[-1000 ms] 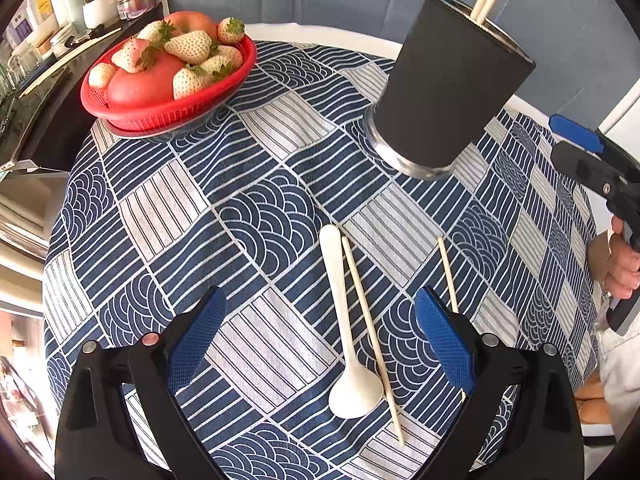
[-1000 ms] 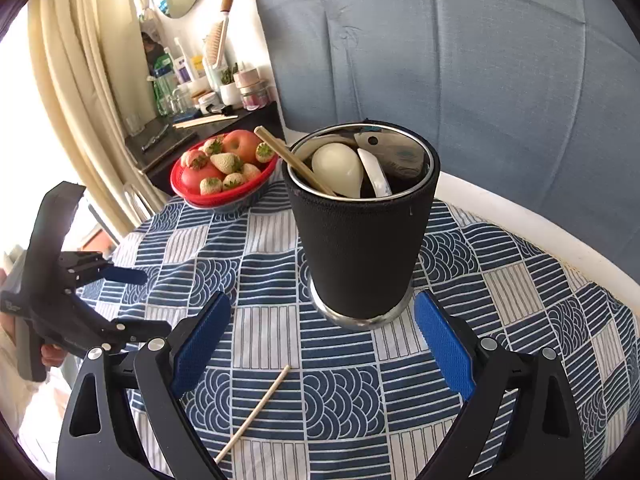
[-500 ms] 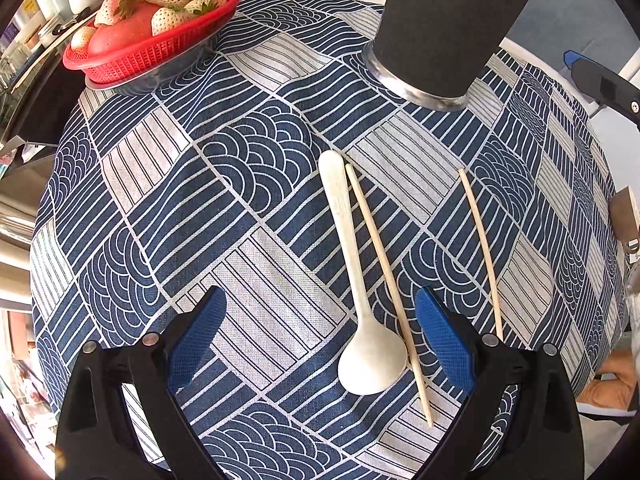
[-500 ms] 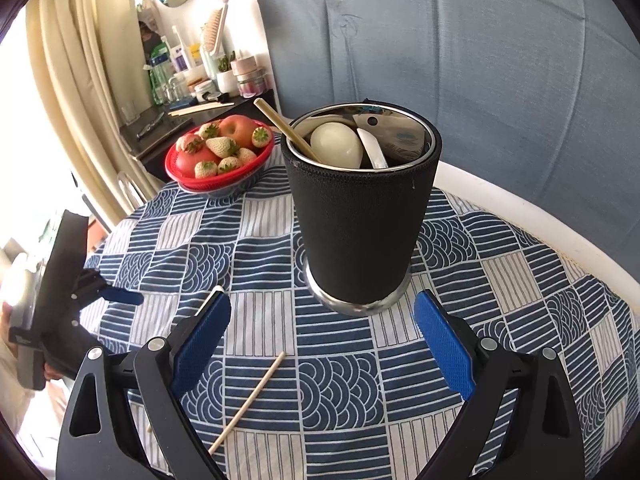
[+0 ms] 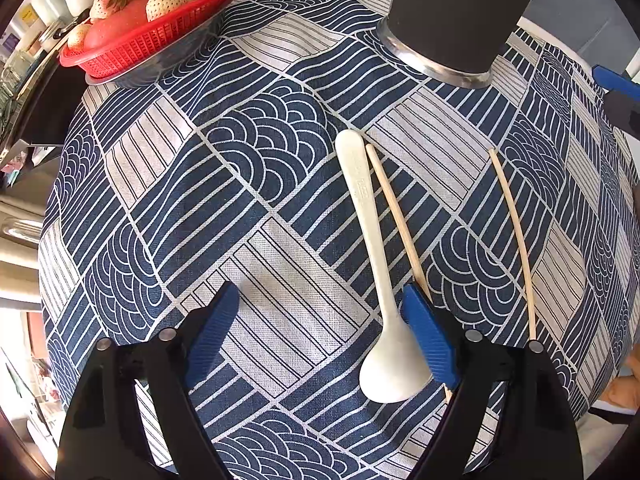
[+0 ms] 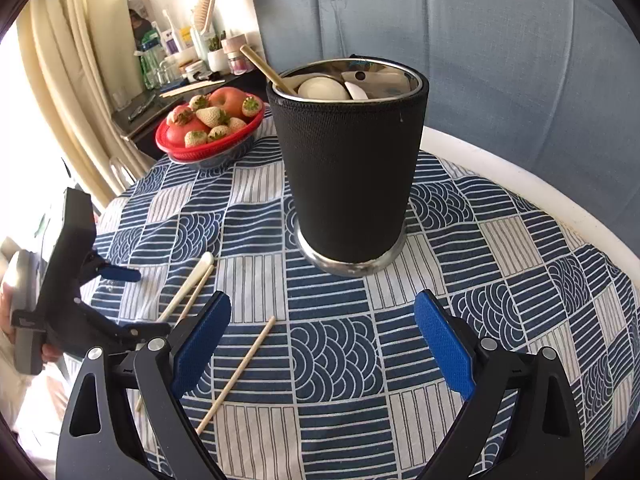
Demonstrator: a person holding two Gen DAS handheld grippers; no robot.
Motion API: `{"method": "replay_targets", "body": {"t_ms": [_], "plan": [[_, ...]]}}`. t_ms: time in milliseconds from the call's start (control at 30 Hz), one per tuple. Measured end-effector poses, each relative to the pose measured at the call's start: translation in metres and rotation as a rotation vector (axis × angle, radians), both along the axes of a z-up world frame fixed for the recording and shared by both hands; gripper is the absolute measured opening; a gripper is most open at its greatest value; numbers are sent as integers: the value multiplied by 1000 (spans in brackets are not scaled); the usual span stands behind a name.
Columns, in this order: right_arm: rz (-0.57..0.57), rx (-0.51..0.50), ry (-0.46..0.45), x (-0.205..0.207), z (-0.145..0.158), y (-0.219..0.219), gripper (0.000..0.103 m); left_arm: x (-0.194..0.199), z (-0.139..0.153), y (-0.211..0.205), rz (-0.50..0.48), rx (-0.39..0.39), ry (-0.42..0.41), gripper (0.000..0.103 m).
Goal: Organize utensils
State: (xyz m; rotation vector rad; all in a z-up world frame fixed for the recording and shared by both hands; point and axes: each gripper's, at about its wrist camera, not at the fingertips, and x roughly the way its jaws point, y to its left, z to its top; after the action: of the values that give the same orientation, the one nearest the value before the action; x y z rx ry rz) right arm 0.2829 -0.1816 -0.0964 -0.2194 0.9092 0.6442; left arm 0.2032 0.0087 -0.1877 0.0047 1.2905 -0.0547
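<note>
While its jaws were closing, the left gripper point(image 5: 320, 320) pointed steeply down at the patterned tablecloth point(image 5: 260, 168), with bare cloth across most of the gap and nothing clamped. The white spoon point(image 5: 372, 248) lay just inside the right-hand blue pad point(image 5: 428, 336), its bowl next to that pad; whether they touched could not be told. A wooden chopstick point(image 5: 394, 208) lay close along the spoon's handle, its lower end hidden behind the same pad, and a second chopstick point(image 5: 514, 232) lay apart, outside the jaws.

The right gripper point(image 6: 320, 340) stood wide open and empty, tilted down toward the cloth, aimed at the foot of the black utensil holder point(image 6: 348, 168). The holder stood upright on the table, already containing spoons and a chopstick that leaned out over its rim. The person's hand point(image 6: 12, 304), partly visible, gripped the left tool at the table's edge. A red basket of fruit point(image 6: 208, 132) sat beyond the holder.
</note>
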Motion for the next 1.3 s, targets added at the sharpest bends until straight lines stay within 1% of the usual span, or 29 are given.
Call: {"method": "replay_targets", "body": {"t_ms": [33, 67, 100, 133, 167, 200, 300, 500, 667, 733, 800, 933, 1033, 1100, 1167, 1300], "plan": [[-4, 2, 4, 0, -1, 0, 89, -1, 1, -2, -20, 1, -4, 75], [-7, 5, 10, 0, -3, 0, 89, -3, 2, -4, -43, 0, -11, 69], [-10, 7, 13, 0, -3, 1, 89, -3, 4, -4, -57, -2, -17, 58], [-12, 9, 13, -1, -3, 2, 89, -3, 6, -5, -60, -5, -21, 50], [-9, 8, 11, -2, -3, 3, 89, -3, 7, -4, -56, -10, -19, 32], [-3, 6, 10, -3, -2, 5, 89, -3, 9, -2, -55, -20, -14, 10], [9, -4, 7, -5, -2, 10, 89, -7, 8, 6, -31, -59, 9, 8], [21, 4, 16, -8, -4, 24, 89, -25, 12, 26, 8, -104, 0, 8], [50, 12, 32, -15, -3, 45, 89, -33, 32, 40, 3, -150, -43, 7], [59, 37, 53, -17, -3, 54, 89, -33, 40, 42, -19, -146, -51, 7], [64, 74, 98, -18, -5, 65, 89, -34, 43, 41, -45, -142, -45, 7], [62, 154, 228, -22, -17, 87, 89, -31, 42, 35, -78, -160, -25, 7], [35, 182, 307, -24, -27, 99, 89, -28, 41, 33, -102, -162, -16, 7], [21, 193, 339, -25, -32, 105, 89, -30, 43, 37, -117, -186, -17, 7], [2, 199, 383, -26, -38, 111, 89, -31, 46, 39, -140, -189, -23, 7], [-45, 240, 469, -26, -48, 119, 88, -32, 47, 43, -173, -214, -20, 7]]}}
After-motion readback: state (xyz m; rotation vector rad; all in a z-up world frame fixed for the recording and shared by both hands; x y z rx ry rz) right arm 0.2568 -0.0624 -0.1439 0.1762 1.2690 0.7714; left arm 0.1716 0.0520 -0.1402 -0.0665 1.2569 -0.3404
